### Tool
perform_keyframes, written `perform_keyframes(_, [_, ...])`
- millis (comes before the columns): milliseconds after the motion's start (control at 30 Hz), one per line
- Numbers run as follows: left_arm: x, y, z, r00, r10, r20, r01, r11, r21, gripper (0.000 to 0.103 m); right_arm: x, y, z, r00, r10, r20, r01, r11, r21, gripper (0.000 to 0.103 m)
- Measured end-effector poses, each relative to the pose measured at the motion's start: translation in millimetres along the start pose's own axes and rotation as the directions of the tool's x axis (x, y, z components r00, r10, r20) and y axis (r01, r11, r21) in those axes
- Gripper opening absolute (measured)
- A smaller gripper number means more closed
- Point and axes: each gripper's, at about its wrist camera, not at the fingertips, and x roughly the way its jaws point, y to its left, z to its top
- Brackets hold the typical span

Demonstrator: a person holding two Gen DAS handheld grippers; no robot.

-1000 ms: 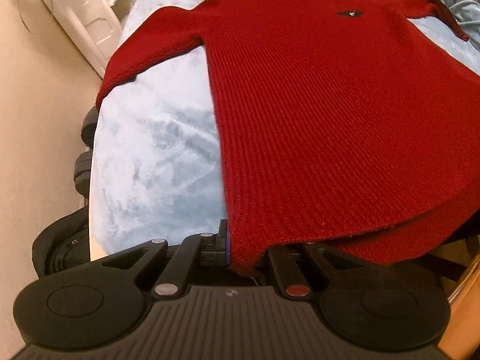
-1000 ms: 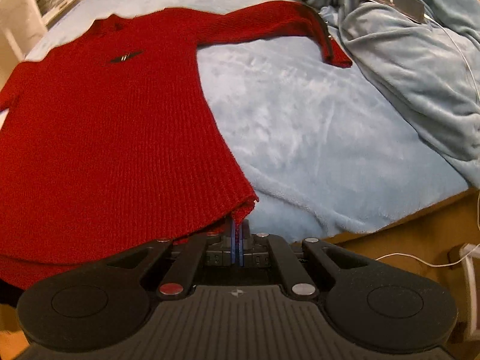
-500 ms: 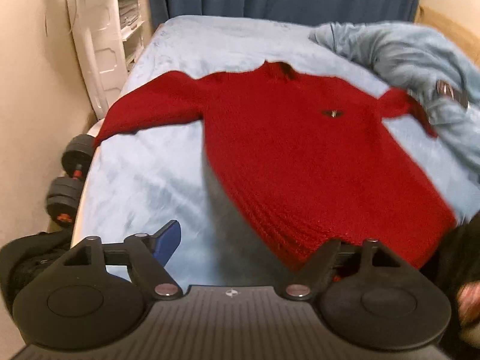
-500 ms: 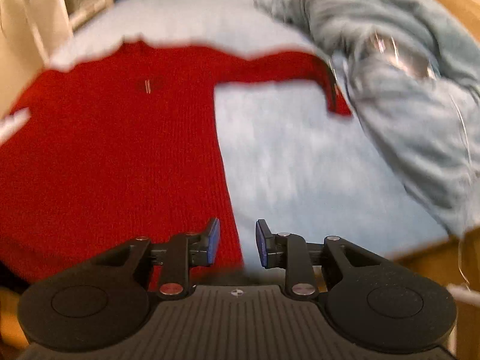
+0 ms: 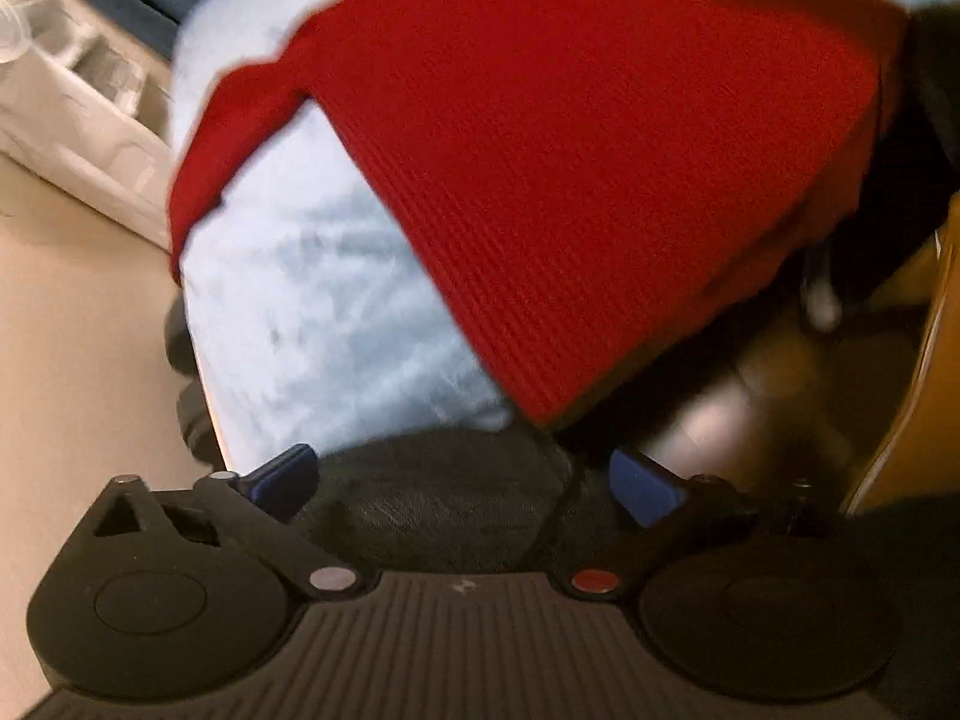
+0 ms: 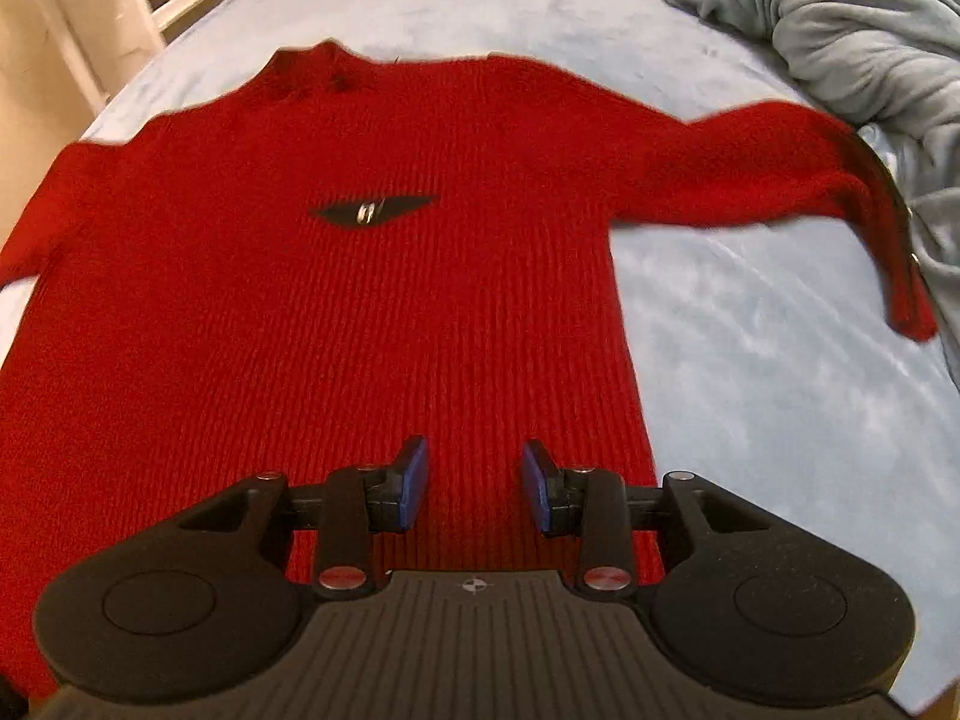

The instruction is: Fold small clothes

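Observation:
A red knit sweater (image 6: 336, 312) lies flat, front up, on the light blue bed (image 6: 780, 396), with a small black logo patch (image 6: 372, 211) on the chest and both sleeves spread out. My right gripper (image 6: 474, 480) is open and empty, hovering over the sweater's lower body near its right side. In the blurred left wrist view the sweater (image 5: 570, 138) hangs a little over the bed's foot edge. My left gripper (image 5: 462, 480) is open wide and empty, just off the bed's corner, below the sweater's hem corner (image 5: 540, 414).
A rumpled grey-blue blanket (image 6: 840, 18) lies at the bed's far right, touching the right sleeve cuff. A white shelf unit (image 6: 90, 12) stands left of the bed. Dark dumbbell weights (image 5: 186, 378) sit on the beige floor by the bed's left side. A wooden bed frame (image 5: 918, 372) shows at right.
Both grippers let go of the sweater's hem corners and opened. The right one moved left over the sweater body. The left one opened wider and dropped off the bed corner.

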Motion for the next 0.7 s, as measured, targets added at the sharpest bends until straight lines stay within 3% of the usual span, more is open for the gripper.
perform_keyframes(67, [-1,17,8,0.999,-0.024,0.025,0.027,0.989,-0.146,0.103,11,5,14,0.999,-0.007,0.049,0.007,1.000,0.006,0.039])
perform_keyframes(133, [0,39,22,0.998,-0.025,0.062,0.043,0.949,-0.313,0.103,24,8,25,0.997,-0.024,0.073,0.024,1.000,-0.002,0.046])
perform_keyframes(233, [14,79,45,0.993,0.000,0.118,0.067,0.825,-0.561,0.103,50,8,25,0.996,-0.084,0.005,0.084,0.995,-0.049,0.049])
perform_keyframes(300, [33,103,61,0.993,0.024,0.117,0.062,0.732,-0.679,0.103,53,2,9,0.997,-0.072,-0.015,0.070,0.994,-0.079,0.048])
perform_keyframes(367, [55,123,75,0.993,0.051,0.110,0.049,0.661,-0.749,0.103,40,-4,-11,0.998,-0.059,0.015,0.060,0.989,-0.134,0.048])
perform_keyframes(467, [91,149,98,0.992,0.106,0.064,-0.009,0.578,-0.816,0.103,11,-23,-48,0.999,-0.037,0.005,0.037,0.992,-0.122,0.048])
perform_keyframes(533, [112,169,105,0.991,0.123,0.045,-0.022,0.493,-0.870,0.103,-8,-34,-76,0.999,-0.043,-0.005,0.042,0.992,-0.120,0.048])
perform_keyframes(600, [130,191,110,0.992,0.118,0.046,-0.002,0.379,-0.925,0.103,-27,-42,-94,0.998,-0.061,-0.005,0.061,0.993,-0.106,0.048])
perform_keyframes(700, [146,225,105,0.992,0.100,0.078,0.058,0.191,-0.980,0.103,-54,-54,-99,0.998,-0.056,0.013,0.055,0.998,0.038,0.049])
